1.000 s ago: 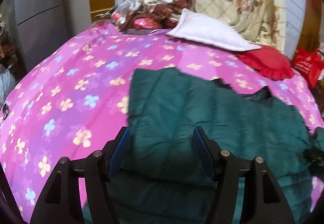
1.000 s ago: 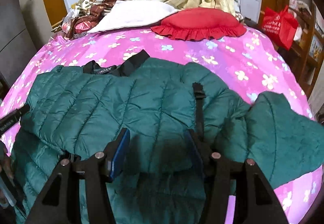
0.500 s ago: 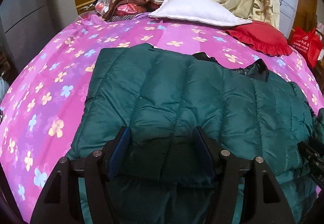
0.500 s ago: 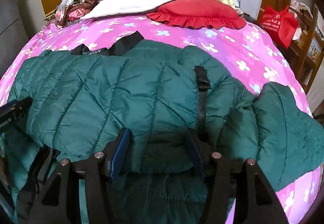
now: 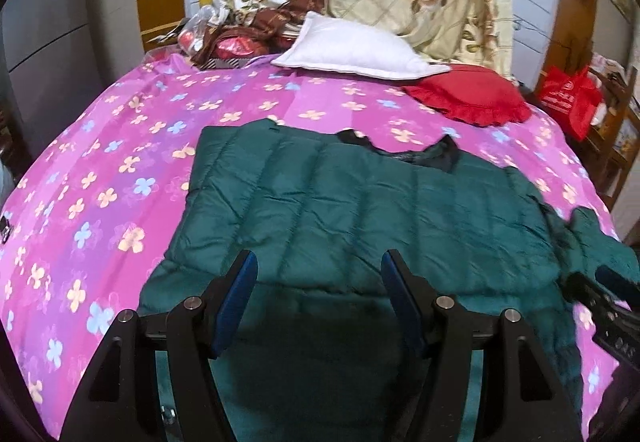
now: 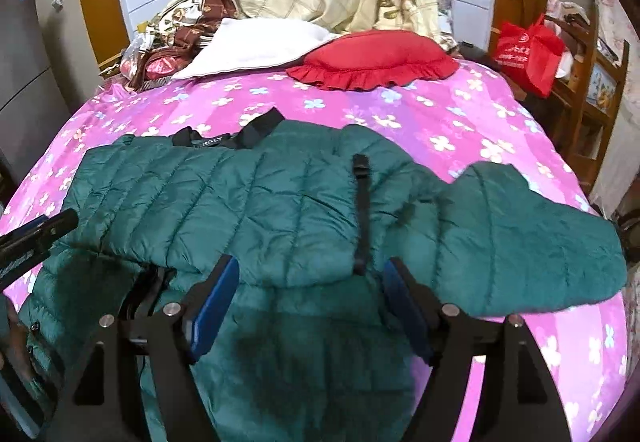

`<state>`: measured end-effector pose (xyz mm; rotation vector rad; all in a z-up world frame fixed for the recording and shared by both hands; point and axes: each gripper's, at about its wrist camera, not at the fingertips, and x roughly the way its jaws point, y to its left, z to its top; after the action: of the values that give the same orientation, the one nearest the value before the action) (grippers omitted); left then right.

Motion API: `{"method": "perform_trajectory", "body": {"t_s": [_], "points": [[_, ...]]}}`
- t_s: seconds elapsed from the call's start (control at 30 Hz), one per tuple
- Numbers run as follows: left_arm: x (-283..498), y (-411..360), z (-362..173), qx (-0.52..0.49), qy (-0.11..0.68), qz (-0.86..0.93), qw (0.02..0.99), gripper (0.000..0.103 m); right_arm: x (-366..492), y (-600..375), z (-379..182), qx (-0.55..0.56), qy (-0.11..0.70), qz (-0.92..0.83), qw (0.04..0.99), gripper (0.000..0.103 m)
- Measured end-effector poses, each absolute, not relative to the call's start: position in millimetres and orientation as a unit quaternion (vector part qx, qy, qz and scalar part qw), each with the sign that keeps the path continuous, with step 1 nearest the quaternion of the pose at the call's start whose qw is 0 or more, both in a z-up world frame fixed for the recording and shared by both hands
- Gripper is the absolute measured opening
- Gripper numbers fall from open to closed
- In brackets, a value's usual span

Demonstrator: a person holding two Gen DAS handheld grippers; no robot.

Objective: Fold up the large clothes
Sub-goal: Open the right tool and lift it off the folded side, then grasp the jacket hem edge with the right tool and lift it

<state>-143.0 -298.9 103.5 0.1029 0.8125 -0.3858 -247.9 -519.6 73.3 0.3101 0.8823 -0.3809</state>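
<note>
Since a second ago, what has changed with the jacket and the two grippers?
The right hand-held gripper is opening, with nothing pinched between its pads; earlier it stood narrower over the green puffer jacket. Both views now show more of the jacket and bed, so both grippers appear to have drawn back. The left hand-held gripper kept the same open gap. The jacket's folded-over top, white pillow and red cushion stayed put.

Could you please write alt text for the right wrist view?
A green puffer jacket lies partly folded on a pink floral bedspread, one sleeve spread right. The right gripper hangs above it, jaws opening, nothing between them.
</note>
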Motion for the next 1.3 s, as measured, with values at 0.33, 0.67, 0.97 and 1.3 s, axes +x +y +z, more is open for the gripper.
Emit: {"method": "perform_trajectory", "body": {"t_s": [0.33,0.67,0.97,1.3], "points": [[-183.1,-315.7,120.4,0.049,0.382,-0.217,0.897,0.042,-293.7,-542.9,87.5,0.147,0.411,-0.222,0.872,0.079],[-204.9,-336.0,123.0,0.041,0.386,-0.233,0.892,0.042,-336.7,-581.2,83.3,0.168,0.403,-0.257,0.862,0.080],[-214.1,-354.3,119.1,0.043,0.390,-0.240,0.888,0.042,-373.5,-629.1,71.4,0.190,0.397,-0.304,0.845,0.080],[-208.9,-353.6,113.8,0.047,0.389,-0.233,0.890,0.042,-398.1,-678.0,52.5,0.214,0.394,-0.354,0.821,0.080]]}}
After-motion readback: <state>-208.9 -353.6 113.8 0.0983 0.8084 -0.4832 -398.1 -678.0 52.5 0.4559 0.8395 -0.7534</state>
